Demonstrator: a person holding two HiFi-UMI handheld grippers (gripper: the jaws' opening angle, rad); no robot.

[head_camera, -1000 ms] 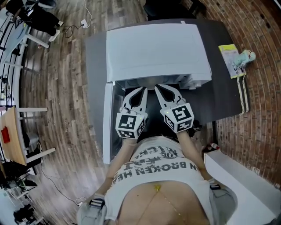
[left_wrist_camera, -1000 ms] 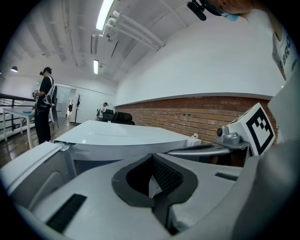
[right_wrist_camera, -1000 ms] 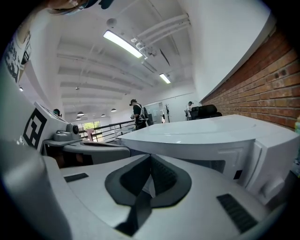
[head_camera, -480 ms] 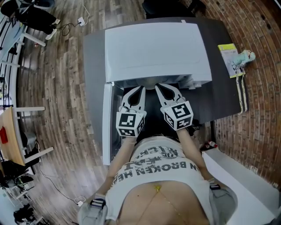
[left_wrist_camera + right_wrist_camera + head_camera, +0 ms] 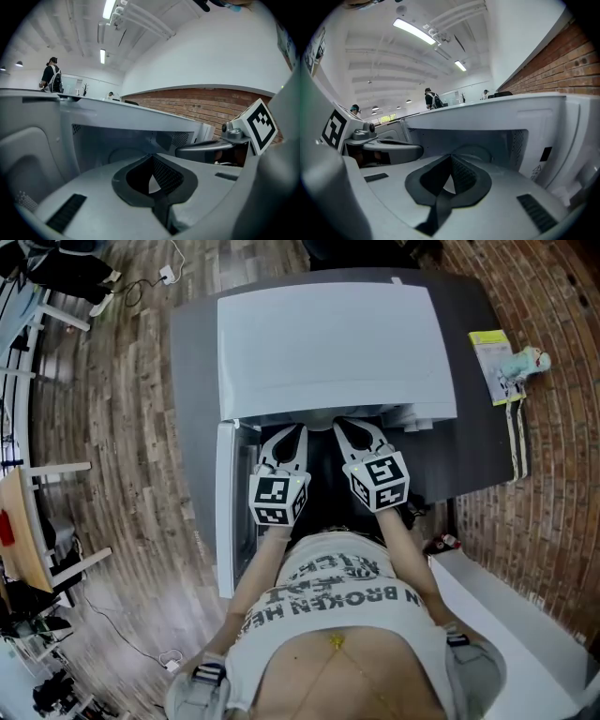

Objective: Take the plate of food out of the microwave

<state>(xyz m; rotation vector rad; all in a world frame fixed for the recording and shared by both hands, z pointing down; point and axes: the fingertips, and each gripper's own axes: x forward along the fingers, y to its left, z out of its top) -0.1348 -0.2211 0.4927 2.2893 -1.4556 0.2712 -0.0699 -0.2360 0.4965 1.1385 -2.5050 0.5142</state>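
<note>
Two closed tongs [image 5: 151,158] [image 5: 451,157], one open microwave [image 5: 328,334].

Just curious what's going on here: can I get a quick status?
Left tool, right tool shut, empty, at open microwave. Plate not made out inside. Nothing blocking.

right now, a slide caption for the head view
Left gripper and right gripper, jaws shut, side by side at the open microwave mouth, door swung left.
</note>
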